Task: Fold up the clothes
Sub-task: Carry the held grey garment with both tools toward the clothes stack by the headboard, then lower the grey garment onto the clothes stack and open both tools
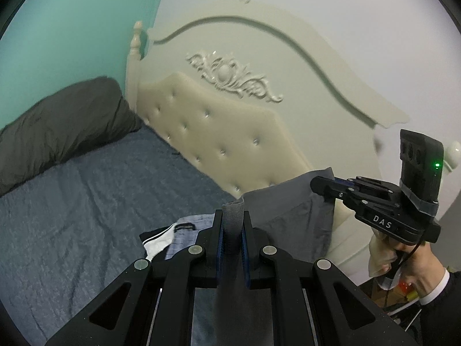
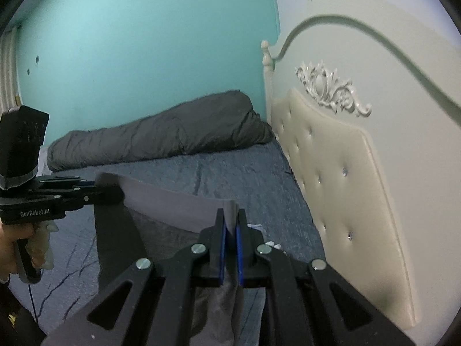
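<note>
Left gripper (image 1: 232,225) and right gripper (image 2: 230,225) both raised, apparently clamped on cloth.

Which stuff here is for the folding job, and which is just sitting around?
For the job:
- grey garment, held up between both grippers
- left gripper, shut on it
- right gripper, shut on it
- pile of other clothes on the bed

Just there:
- dark grey pillow
- blue bedspread
- cream headboard

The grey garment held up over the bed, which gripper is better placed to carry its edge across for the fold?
Probably the left gripper: it grips the grey garment over open bed, while the right gripper is nearer the headboard.
</note>
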`<control>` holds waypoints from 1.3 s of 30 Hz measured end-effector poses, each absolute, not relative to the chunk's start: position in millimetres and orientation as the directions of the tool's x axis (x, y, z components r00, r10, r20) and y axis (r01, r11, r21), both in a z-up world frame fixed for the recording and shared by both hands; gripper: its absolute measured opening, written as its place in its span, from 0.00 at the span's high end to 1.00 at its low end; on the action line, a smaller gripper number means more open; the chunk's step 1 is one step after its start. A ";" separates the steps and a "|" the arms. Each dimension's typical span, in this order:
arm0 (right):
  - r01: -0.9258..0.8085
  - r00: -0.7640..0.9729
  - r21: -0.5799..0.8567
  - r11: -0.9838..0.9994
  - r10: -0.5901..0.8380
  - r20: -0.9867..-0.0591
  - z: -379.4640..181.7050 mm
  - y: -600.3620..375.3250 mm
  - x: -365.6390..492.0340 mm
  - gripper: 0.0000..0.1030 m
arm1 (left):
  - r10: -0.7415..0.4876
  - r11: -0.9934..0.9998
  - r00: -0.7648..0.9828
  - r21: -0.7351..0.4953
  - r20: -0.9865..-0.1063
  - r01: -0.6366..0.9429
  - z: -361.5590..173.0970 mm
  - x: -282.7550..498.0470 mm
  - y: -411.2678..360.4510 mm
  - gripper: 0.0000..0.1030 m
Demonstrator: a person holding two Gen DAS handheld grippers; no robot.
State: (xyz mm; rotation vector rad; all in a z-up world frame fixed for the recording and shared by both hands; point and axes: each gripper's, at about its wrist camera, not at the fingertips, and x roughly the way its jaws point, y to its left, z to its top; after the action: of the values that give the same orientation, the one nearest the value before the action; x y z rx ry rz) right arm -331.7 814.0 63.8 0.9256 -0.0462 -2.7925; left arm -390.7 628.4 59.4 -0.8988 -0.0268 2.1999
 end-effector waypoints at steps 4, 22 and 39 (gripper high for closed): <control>0.170 -0.768 0.076 -0.983 -0.180 -0.614 44.9 811.7 -355.5 0.95 | 0.636 -0.732 -0.458 -0.297 -0.622 -0.613 40.4 -415.8 630.9 0.90; 0.111 -0.665 0.093 -0.989 -0.143 -0.733 -19.6 816.0 -397.9 0.89 | 0.596 -0.774 -0.387 -0.376 -0.704 -0.510 -42.7 -463.0 625.4 0.71; 0.143 -0.744 0.272 -0.952 -0.284 -0.604 0.2 843.9 -304.1 0.75 | 0.627 -0.745 -0.447 -0.322 -0.639 -0.584 -12.8 -408.9 590.8 0.65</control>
State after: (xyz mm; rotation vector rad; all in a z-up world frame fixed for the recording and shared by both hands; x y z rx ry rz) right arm -304.1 843.9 0.2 0.9917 -0.3059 -2.7194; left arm -408.9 590.8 -12.8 -1.0001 -0.0706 2.1953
